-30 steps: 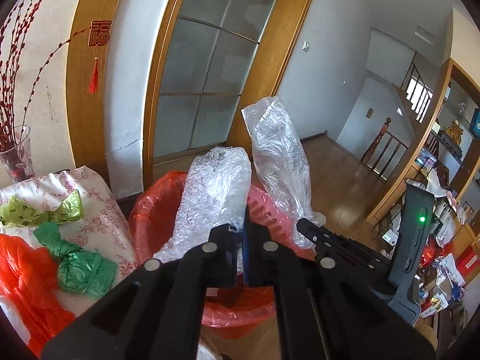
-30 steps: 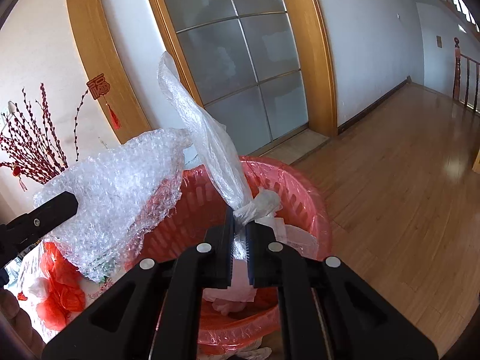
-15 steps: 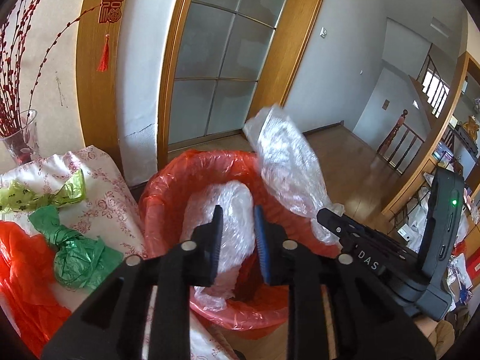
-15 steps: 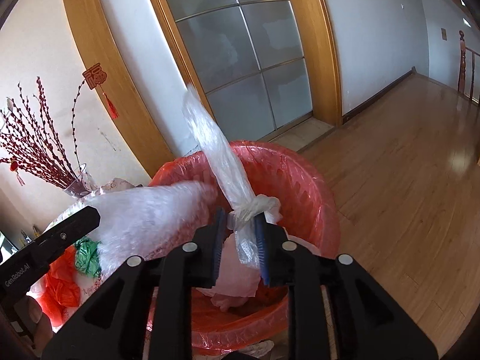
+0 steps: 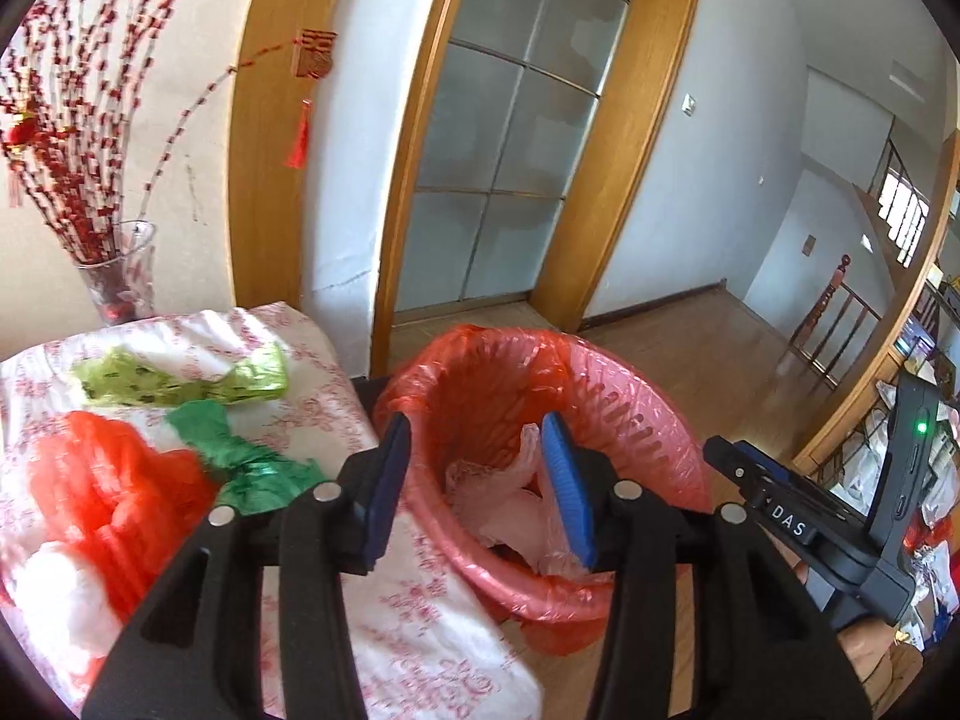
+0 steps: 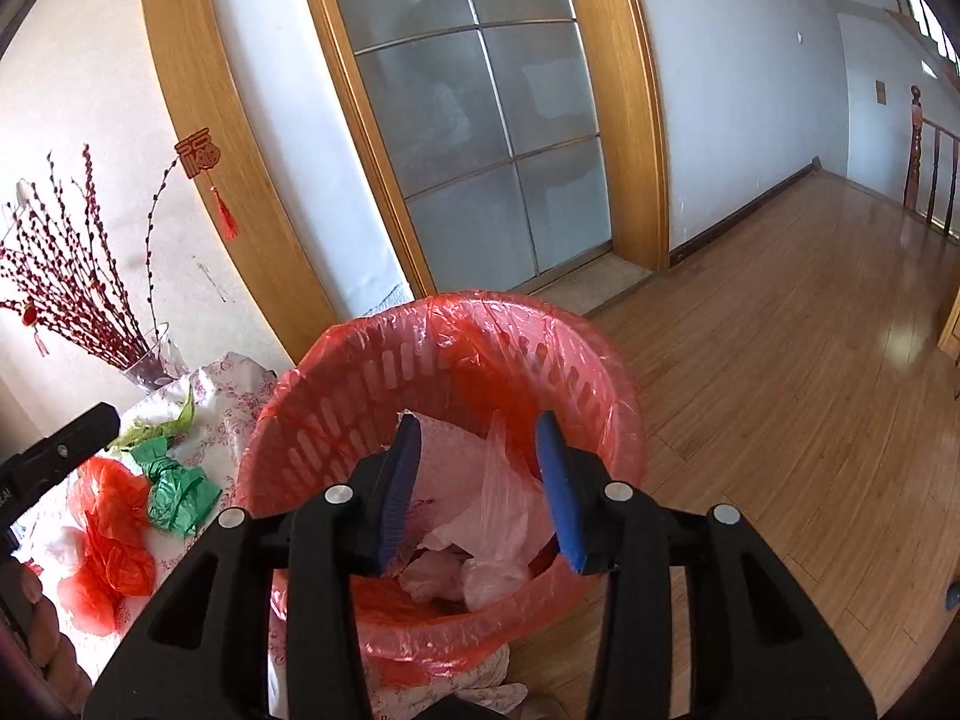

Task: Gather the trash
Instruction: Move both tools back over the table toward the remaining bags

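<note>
Now both hand-held grippers are hanging over the red waste basket (image 6: 336, 396), and both have just been spreading their jaws. The left hand-held gripper (image 5: 477, 483) is standing apart with nothing between its blue pads, the basket's near rim showing in the gap. The right hand-held gripper (image 6: 480, 483) is gaping too, pads clear of everything. The clear plastic bags (image 6: 498, 510) are lying crumpled down inside the basket's red liner (image 5: 480, 372), loose below both pairs of jaws. Just left of the basket, the floral-cloth surface (image 5: 432, 618) is carrying a green bag (image 5: 252, 468), a yellow-green wrapper (image 5: 180, 381) and an orange-red bag (image 5: 114, 492), while a glass vase of red twigs (image 5: 117, 276) is standing behind them.
</note>
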Motion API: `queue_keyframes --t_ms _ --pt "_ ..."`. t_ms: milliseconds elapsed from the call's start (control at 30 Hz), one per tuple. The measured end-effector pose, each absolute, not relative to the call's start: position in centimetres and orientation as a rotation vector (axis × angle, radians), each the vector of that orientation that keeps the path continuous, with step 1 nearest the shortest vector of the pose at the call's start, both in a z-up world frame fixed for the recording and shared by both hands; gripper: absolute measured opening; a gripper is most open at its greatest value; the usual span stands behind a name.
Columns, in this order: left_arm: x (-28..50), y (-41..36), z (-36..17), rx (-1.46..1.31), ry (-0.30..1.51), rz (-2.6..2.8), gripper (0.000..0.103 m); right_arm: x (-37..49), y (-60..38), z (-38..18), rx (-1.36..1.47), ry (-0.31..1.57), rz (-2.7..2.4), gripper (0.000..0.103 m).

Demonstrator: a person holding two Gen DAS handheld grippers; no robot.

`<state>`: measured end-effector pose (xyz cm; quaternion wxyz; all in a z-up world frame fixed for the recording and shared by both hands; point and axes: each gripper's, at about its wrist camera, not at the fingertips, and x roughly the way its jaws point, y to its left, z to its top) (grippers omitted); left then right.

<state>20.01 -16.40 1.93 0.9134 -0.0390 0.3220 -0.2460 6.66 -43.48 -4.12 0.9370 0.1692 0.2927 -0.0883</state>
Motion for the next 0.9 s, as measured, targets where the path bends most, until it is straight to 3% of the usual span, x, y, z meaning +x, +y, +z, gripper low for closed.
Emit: queue_keyframes --t_ms 100,300,733,900 --pt "19.0 -14.3 2.8 -0.09 0.644 -0.47 0.05 6.1 -41.9 -3.8 0.312 0.589 -0.168 0.055" --pt "16.6 -8.9 4.4 -0.092 0.587 -0.356 0.056 5.5 -38.3 -3.1 0.247 0.566 -0.123 0.062" --pt "12.5 4.7 3.1 -0.096 0.524 -0.026 0.06 6.3 -29.0 -3.3 0.177 0.571 0.034 0.062" --pt "12.0 8.6 2.2 -0.119 0.529 0.061 0.06 7.1 -25.4 -3.9 0.176 0.611 0.134 0.053"
